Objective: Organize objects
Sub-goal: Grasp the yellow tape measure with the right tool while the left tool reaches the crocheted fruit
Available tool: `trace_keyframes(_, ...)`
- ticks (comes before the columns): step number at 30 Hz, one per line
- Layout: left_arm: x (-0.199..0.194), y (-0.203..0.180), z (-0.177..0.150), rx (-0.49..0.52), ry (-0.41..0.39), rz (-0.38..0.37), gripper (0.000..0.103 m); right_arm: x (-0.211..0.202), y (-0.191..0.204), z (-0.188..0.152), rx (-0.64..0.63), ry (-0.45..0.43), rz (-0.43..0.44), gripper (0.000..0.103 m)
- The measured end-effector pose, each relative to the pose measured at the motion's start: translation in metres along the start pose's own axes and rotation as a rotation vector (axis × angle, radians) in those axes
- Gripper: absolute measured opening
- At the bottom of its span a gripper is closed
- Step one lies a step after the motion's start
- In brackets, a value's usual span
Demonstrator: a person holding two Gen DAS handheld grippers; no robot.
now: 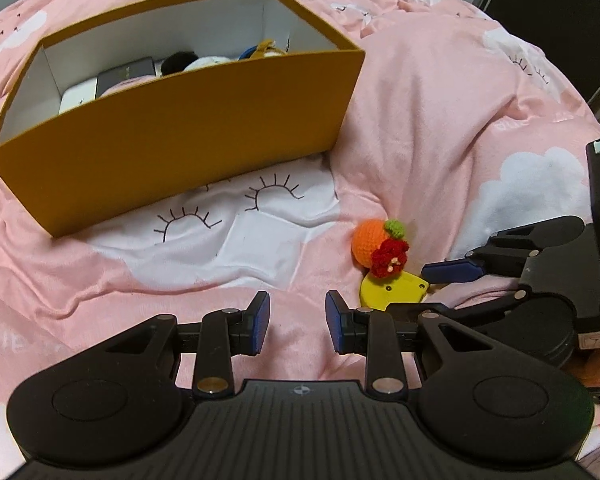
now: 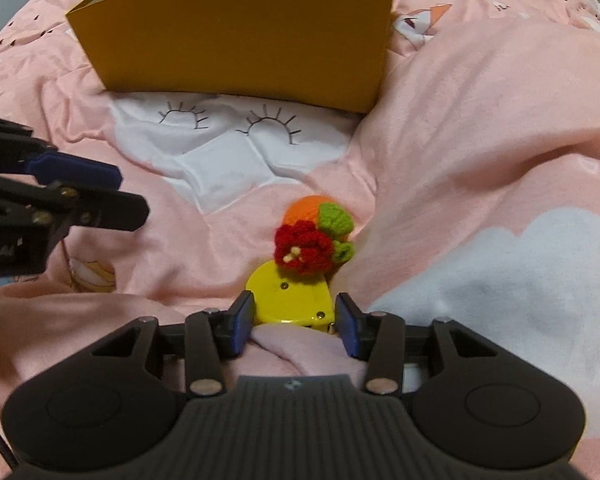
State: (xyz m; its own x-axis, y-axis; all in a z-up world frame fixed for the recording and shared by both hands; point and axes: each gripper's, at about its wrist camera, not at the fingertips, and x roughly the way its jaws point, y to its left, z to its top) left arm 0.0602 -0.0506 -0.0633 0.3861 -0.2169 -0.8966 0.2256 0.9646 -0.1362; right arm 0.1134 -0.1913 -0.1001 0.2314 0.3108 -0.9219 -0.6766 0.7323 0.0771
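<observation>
R tool [image 2: 294, 322] is the nearer one: yellow tape measure [image 2: 288, 294] sits dead ahead between its fingertips, flat on the pink duvet [image 2: 480, 120], tips flanking the case's near edge w/ a small gap each side, can't confirm contact. Jaws approx case-width apart, holding nothing. Crochet red flower [image 2: 304, 254] lies on the far edge of the tape measure, crochet orange [image 2: 312, 210] just beyond it, both touching or nearly so. So any close on the case must stay low/near side to avoid snagging the yarn. Duvet fold bunches under the tool, may get pinched. Mustard box [image 2: 236, 36] is straight ahead, well apart, open top, already has items inside per L cam. L tool [image 1: 298, 322] hovers to the left, jaws moderately open, empty, over bare duvet; the pile lies fwd-right of it. Likely next: R closes on the tape measure, carries fwd to box.
</observation>
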Motion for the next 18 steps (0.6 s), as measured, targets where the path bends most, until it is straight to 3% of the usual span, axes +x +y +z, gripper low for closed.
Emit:
trace_keyframes(10, 0.006, 0.001, -0.004, -0.009, 0.025, -0.008, 0.034, 0.022, 0.001, 0.004, 0.002, 0.066, 0.011, 0.052)
trace_keyframes(18, 0.002, 0.002, -0.004, -0.013, -0.012, -0.053, 0.034, 0.002, 0.005, -0.001, -0.016, -0.029, 0.028, 0.051)
